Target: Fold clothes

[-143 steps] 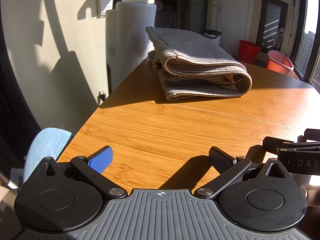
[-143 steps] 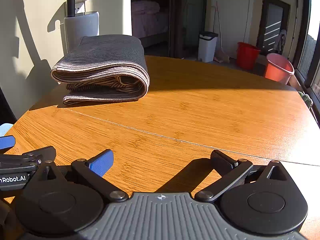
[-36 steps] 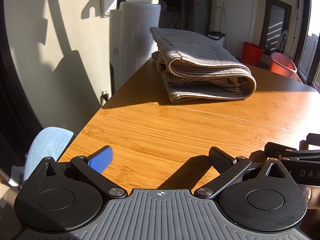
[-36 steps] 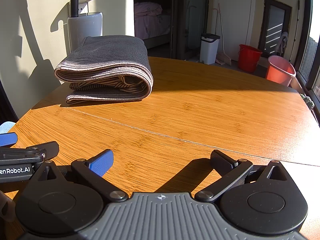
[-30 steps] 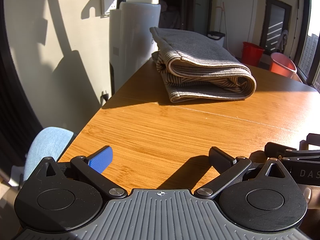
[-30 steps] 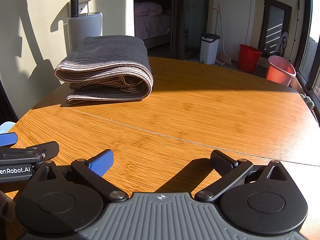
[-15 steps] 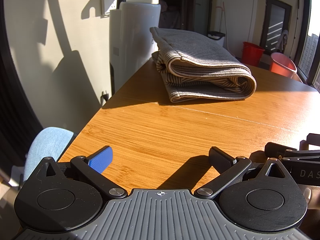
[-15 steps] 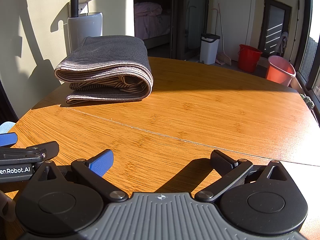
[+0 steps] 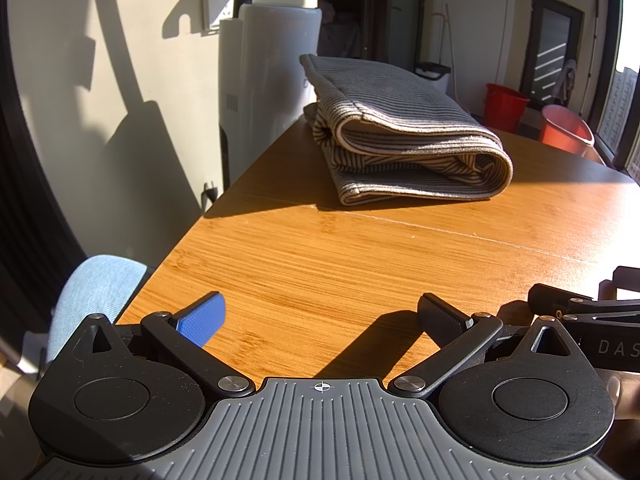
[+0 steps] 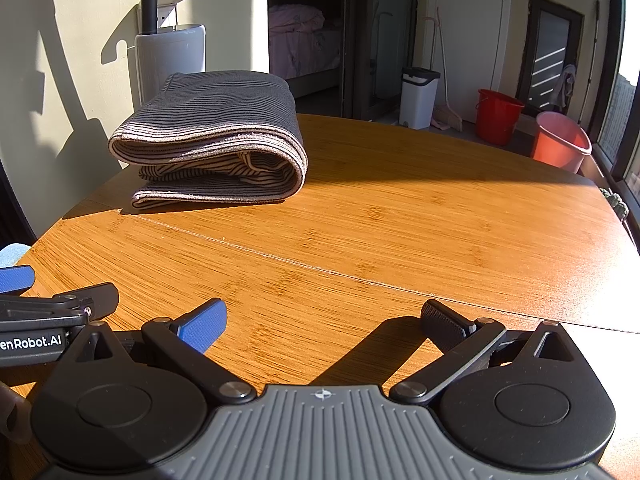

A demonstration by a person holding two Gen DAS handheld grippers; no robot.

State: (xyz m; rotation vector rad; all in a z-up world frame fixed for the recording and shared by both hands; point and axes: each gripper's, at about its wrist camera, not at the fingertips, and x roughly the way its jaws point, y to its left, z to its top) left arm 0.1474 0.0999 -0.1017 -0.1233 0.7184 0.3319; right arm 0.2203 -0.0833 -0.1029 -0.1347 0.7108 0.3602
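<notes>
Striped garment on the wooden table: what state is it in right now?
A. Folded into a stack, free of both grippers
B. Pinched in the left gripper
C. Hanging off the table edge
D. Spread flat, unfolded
A: the striped garment lies folded in layers on the wooden table, well ahead of the open left gripper and the open right gripper.

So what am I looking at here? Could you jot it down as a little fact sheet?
Surface: wooden table
Clothing: one striped garment, folded into a stack at the table's far left
Left gripper: open, empty, low over the near edge
Right gripper: open, empty, beside the left one
Contact with garment: none
Background: white bin, red bucket, pink bucket on the floor
</notes>
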